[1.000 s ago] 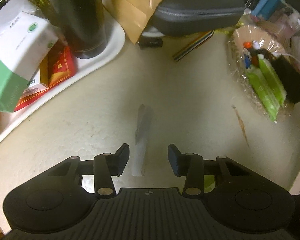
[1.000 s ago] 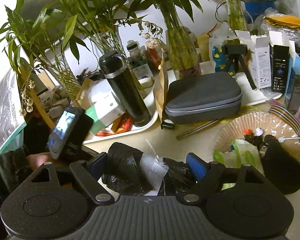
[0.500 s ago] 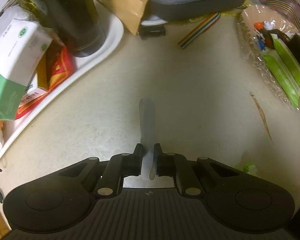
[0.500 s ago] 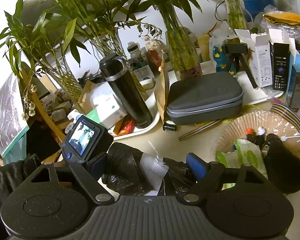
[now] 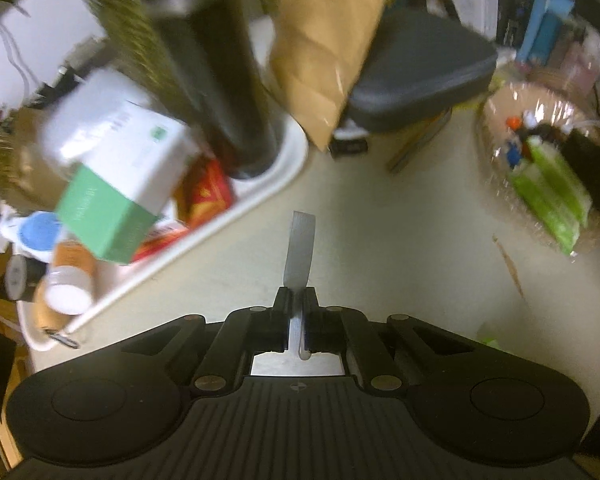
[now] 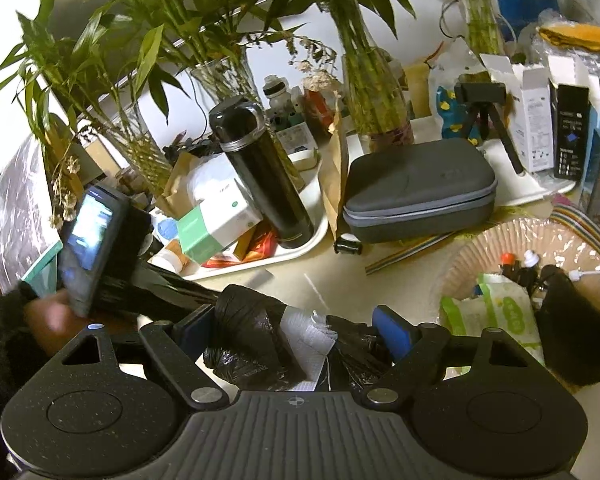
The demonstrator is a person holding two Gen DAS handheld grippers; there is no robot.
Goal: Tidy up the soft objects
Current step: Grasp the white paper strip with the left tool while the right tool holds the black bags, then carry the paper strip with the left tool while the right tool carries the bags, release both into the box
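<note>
Only my left camera shows left gripper (image 5: 298, 300) pinching thin white strip (image 5: 300, 252) above table (image 5: 400, 240). Right gripper (image 6: 296, 326), jaws wide, hugs black bag bundle (image 6: 248, 340). Tray (image 5: 260, 196), bottle (image 6: 264, 184) crowd left.

Left tongs (image 5: 298, 300) clamped tight on a thin translucent grey-white plastic strip (image 5: 300, 250), which sticks out fwd past the tips over the cream table (image 5: 400, 240). Bkgd blurred: white tray (image 5: 260, 196) at left w/ green-and-white carton (image 5: 116, 184) & tall black flask (image 5: 228, 92); brown paper bag (image 5: 324, 40), grey zip case (image 5: 424, 72) behind; clear-wrapped paper plate (image 5: 500, 120) w/ green sachets (image 5: 548, 192) at right.
</note>
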